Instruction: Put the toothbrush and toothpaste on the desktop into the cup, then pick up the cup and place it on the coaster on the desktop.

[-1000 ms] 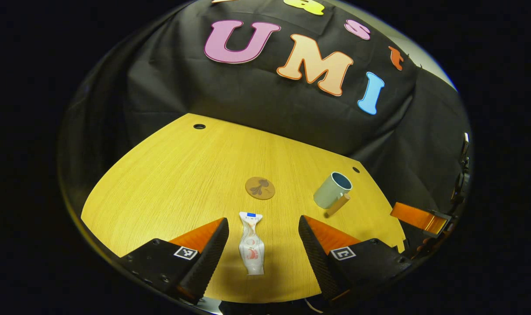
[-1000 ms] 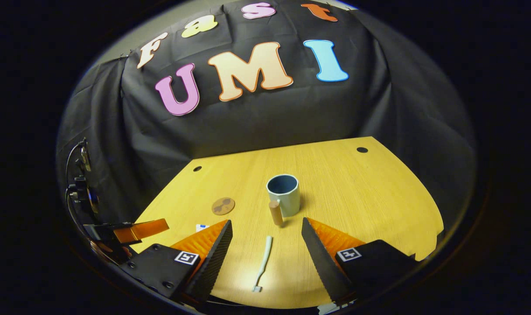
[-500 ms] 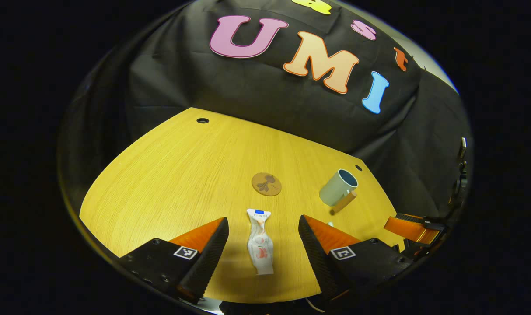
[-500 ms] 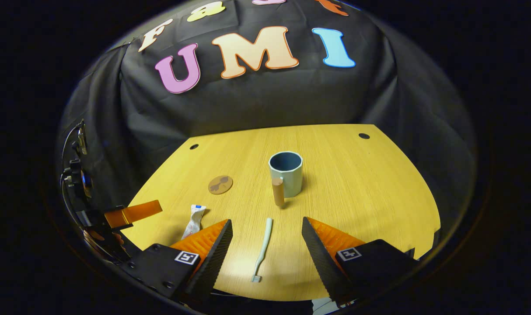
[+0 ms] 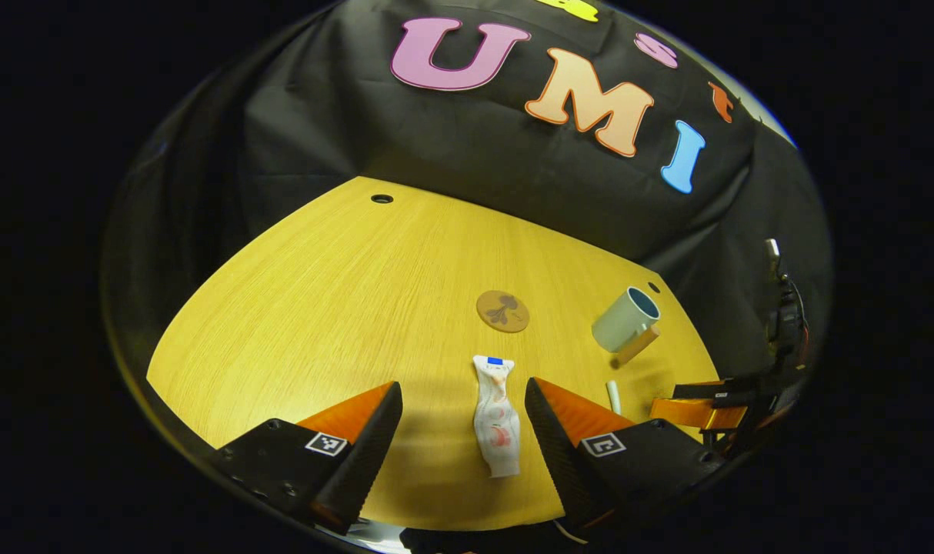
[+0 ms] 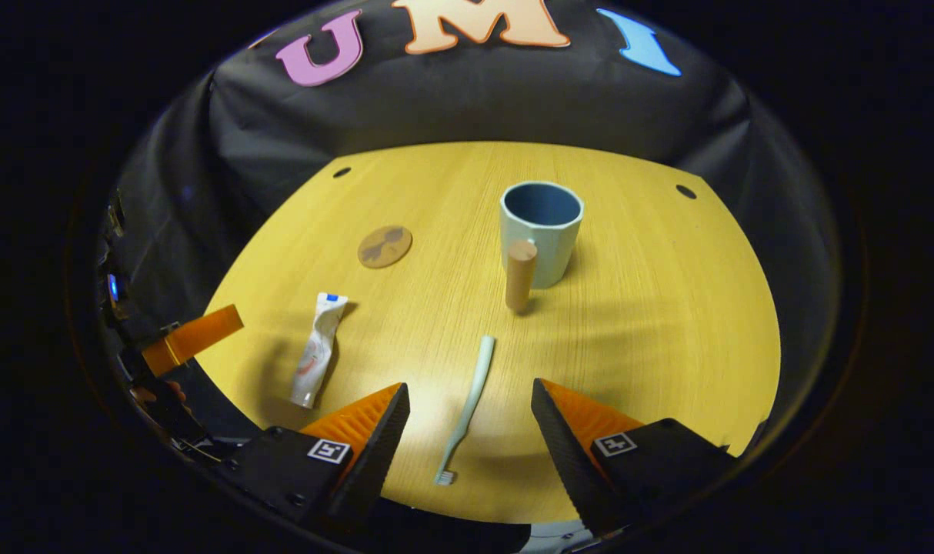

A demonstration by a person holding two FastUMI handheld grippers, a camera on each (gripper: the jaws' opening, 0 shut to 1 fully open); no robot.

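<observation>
We hold both grippers spread: the right gripper [image 6: 467,431] straddles the toothbrush [image 6: 467,404], the left gripper [image 5: 463,423] the toothpaste [image 5: 494,415]. We should probably descend squarely before closing.

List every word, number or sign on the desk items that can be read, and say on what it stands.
Toothpaste tube: printed label, too small and blurred to read.
Coaster: a dark figure, no words.
Cup: no text visible.
Square coded marker: a pattern, no words.
</observation>
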